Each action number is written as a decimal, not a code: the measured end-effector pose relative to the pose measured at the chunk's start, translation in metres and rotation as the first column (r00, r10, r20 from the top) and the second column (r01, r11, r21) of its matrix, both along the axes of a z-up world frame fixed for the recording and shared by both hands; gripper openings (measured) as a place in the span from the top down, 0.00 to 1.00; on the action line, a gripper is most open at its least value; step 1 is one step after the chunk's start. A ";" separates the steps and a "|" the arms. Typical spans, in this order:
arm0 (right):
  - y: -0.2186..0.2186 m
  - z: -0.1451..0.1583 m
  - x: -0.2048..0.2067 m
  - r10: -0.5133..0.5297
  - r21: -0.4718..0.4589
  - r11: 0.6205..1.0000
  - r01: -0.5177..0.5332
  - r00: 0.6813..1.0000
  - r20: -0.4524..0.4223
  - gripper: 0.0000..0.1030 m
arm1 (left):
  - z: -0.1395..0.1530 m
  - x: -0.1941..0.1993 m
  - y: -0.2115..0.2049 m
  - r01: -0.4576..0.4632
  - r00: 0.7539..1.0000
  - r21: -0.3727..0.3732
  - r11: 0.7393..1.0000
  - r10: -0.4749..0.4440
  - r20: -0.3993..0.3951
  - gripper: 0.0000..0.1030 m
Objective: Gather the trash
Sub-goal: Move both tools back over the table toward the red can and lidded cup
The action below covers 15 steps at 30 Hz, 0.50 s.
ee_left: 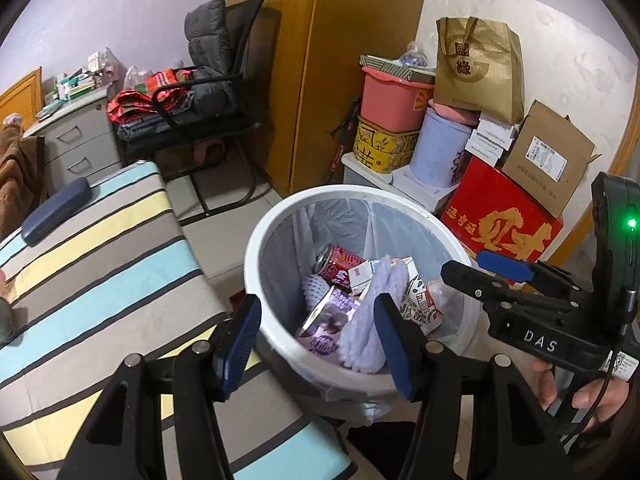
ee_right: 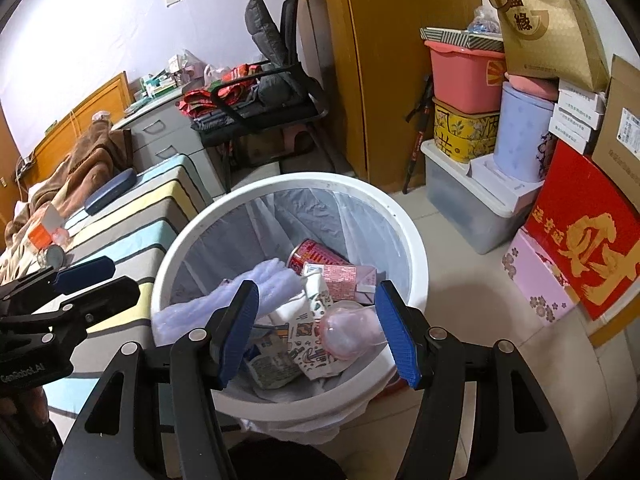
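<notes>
A white bin (ee_left: 344, 193) (ee_right: 296, 181) with a clear liner stands on the floor beside the bed. Inside lie a red can (ee_left: 340, 266) (ee_right: 316, 256), a lilac foam net (ee_left: 368, 320) (ee_right: 264, 280), a purple tin (ee_left: 328, 320), a pink carton (ee_right: 340, 280), a printed paper wrapper (ee_right: 304, 336) and a pink plastic cup (ee_right: 348, 332). My left gripper (ee_left: 318, 344) (ee_right: 92, 280) hangs open over the bin's near-left rim, nothing between its pads. My right gripper (ee_right: 316, 334) (ee_left: 492, 270) hovers open above the bin's near side, also holding nothing.
A striped bed (ee_left: 100, 260) lies left of the bin, with a dark blue case (ee_left: 56, 212), an orange-white box (ee_right: 44, 232) and a small tin (ee_right: 52, 256) on it. A red box (ee_left: 504, 216), stacked tubs and a clear storage box (ee_right: 460, 192) crowd the right. A black chair (ee_left: 216, 112) stands behind.
</notes>
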State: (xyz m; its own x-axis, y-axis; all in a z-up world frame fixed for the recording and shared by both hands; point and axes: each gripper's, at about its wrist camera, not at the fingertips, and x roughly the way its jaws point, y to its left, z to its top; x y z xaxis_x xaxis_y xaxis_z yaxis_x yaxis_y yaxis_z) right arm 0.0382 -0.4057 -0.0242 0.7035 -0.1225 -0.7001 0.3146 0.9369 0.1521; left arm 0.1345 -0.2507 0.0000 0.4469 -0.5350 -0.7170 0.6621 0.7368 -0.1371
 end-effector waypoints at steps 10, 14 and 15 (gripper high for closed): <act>0.025 0.007 0.001 0.040 -0.007 0.999 -0.040 0.999 0.033 0.40 | 0.011 -0.008 0.042 -0.067 0.996 -0.003 0.998 0.067 0.056 0.41; 0.037 0.009 0.002 0.064 -0.010 0.998 -0.064 0.997 0.047 0.40 | 0.013 -0.008 0.062 -0.101 0.993 -0.015 0.995 0.102 0.059 0.41; 0.039 0.010 0.003 0.071 -0.009 0.997 -0.071 0.996 0.051 0.40 | 0.014 -0.007 0.068 -0.115 0.992 -0.016 0.993 0.115 0.059 0.41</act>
